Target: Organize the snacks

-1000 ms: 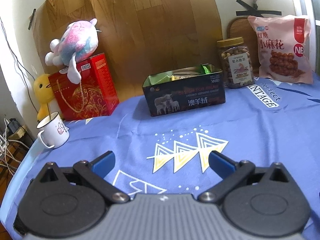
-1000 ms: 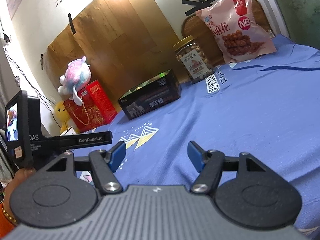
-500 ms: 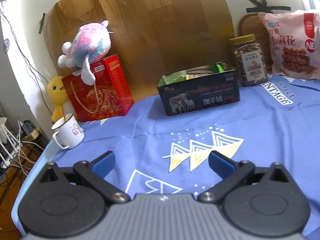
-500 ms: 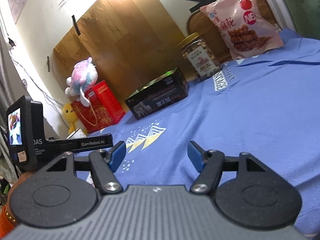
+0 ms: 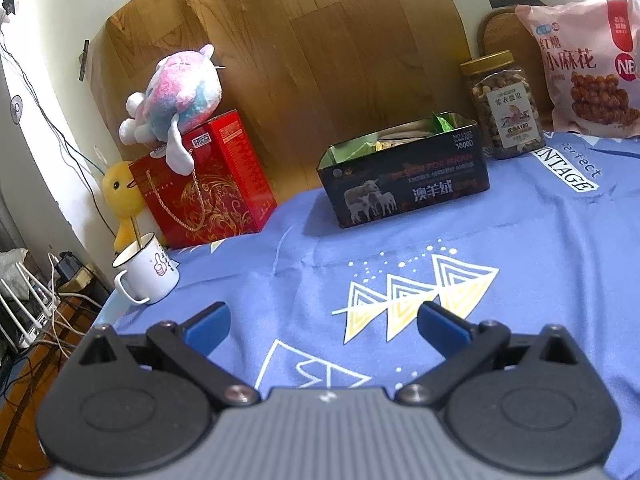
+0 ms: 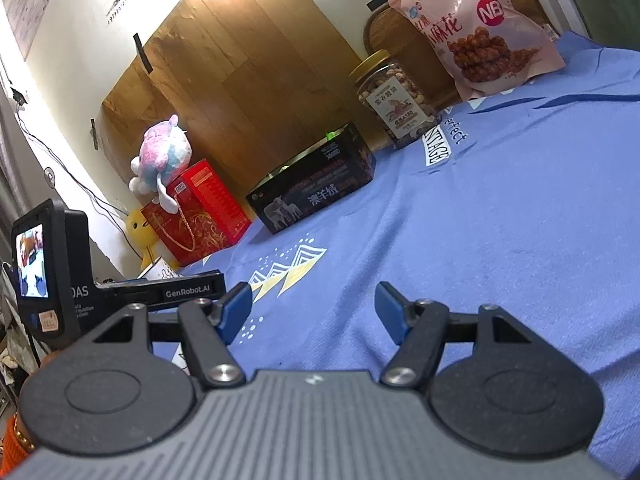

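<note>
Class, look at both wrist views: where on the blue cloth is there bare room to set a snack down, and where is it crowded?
Free: the wide blue cloth between both open grippers and the black tin, and its right side in front of the pink snack bag. Crowded: the back row along the wall, from red box and mug to nut jar.

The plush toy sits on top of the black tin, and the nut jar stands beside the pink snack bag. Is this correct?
Not quite. The left wrist view shows the plush toy sitting on the red gift box, not the black tin. The nut jar does stand beside the pink snack bag.

Cloth (image 5: pixel 520 240) reads "VINTAGE"; snack bag (image 6: pixel 480 20) "NB"; device (image 6: pixel 188 292) "GenRobot.AI"
</note>
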Demonstrator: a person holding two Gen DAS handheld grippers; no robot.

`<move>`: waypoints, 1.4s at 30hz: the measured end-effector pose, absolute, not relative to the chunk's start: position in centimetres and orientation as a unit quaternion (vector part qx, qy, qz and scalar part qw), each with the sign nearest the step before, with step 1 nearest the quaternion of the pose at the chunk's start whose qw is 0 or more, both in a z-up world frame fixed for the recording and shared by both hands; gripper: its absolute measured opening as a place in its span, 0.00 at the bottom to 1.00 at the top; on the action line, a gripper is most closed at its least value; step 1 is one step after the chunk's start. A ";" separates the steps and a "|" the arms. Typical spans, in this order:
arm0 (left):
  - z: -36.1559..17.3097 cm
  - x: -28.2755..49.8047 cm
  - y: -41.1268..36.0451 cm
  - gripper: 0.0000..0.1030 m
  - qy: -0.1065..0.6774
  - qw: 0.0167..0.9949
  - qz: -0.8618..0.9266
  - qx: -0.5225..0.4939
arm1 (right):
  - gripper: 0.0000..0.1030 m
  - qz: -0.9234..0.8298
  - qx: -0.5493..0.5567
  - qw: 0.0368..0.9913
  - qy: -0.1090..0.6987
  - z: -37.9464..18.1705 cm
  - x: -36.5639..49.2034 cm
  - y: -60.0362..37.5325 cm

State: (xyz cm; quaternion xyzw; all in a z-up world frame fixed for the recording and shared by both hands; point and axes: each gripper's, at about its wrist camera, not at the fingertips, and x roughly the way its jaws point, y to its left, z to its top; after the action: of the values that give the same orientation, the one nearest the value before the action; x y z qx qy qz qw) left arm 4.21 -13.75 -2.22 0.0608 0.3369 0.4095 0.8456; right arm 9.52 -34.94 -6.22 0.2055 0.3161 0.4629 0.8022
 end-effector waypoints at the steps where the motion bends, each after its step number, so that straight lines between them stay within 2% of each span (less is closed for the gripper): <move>1: -2.3 4.2 -13.7 1.00 0.338 0.846 0.409 0.061 | 0.68 0.462 0.206 0.803 0.316 -6.3 9.5 -35.0; 15: -4.3 4.1 -14.0 1.00 0.372 0.856 0.356 0.037 | 0.68 0.445 0.192 0.816 0.316 -6.4 9.3 -33.7; 18: -4.6 4.0 -14.3 1.00 0.377 0.859 0.346 0.033 | 0.74 0.437 0.190 0.822 0.312 -6.4 9.3 -33.5; 27: -6.0 4.1 -15.9 1.00 0.405 0.866 0.291 0.013 | 0.81 0.407 0.192 0.843 0.297 -6.4 9.1 -33.4; 42: -6.6 3.7 -16.4 1.00 0.413 0.868 0.276 -0.015 | 0.84 0.382 0.189 0.857 0.289 -6.9 8.4 -32.7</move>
State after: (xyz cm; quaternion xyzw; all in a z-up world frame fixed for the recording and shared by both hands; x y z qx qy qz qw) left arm 3.66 -16.37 -6.57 -0.0149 0.4128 0.2762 0.8678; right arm 8.41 -32.68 -6.87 0.1892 0.2895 0.3816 0.8572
